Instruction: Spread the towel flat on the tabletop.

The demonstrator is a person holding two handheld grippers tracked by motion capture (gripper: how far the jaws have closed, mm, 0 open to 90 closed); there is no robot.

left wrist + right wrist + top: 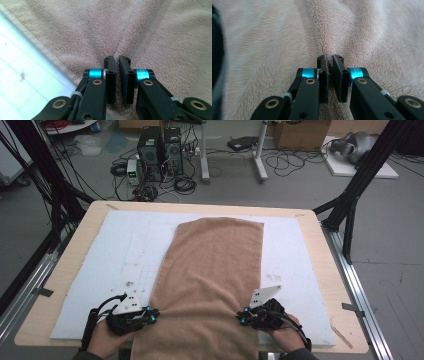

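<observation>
White foam board [105,255] bears the brown towel [215,265] — left gripper [153,314] and right gripper [241,317] each pinch its near edge — lift both evenly.

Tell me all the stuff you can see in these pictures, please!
towel: one, tan, lies lengthwise down the middle of the mat, near end hanging over the table edge
mat: one, white, flat on the table under the towel
table: one, light wood, under the mat
computer towers: two, black, on the floor beyond the table
cables: many, black, loose on the floor near the towers
cardboard box: one, brown, far right on the floor
left tool: one, black with blue rings, shut on a pinch of towel at its left edge
right tool: one, black with blue rings, shut on a pinch of towel at its right edge
hands: two, at the near edge, each holding a tool
</observation>
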